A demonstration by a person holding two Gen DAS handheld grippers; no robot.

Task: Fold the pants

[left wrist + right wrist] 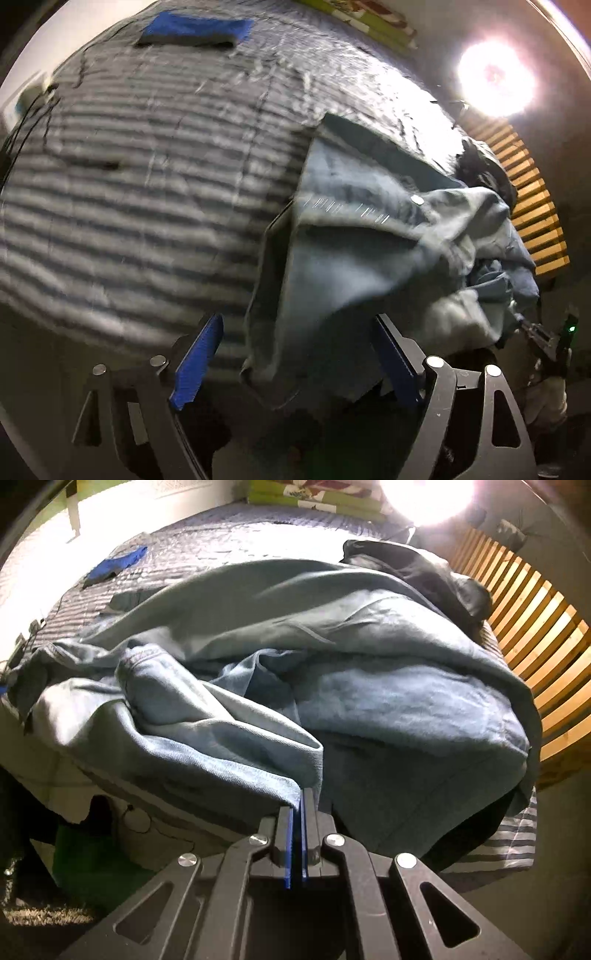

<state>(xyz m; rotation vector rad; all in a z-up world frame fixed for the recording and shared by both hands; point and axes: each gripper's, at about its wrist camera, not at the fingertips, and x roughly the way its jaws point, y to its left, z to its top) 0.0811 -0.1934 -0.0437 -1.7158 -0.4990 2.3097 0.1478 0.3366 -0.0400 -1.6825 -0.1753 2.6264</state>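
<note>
Light blue pants (332,646) lie crumpled on the bed's striped quilt (221,542), spilling toward the near edge. My right gripper (300,799) is shut on a hem edge of the pants at the bed's front. In the left wrist view the pants (369,240) hang in a bunch over the quilt (129,184). A flap of them drops between the blue pads of my left gripper (297,362). That gripper stands open, its pads well apart and not pressing on the cloth.
A folded blue and dark garment (195,31) (118,563) lies at the far side of the bed. A dark garment (413,568) sits behind the pants. A wooden slatted frame (535,627) stands on the right, with a glaring lamp (424,494) above it. Green bedding (314,498) is at the head.
</note>
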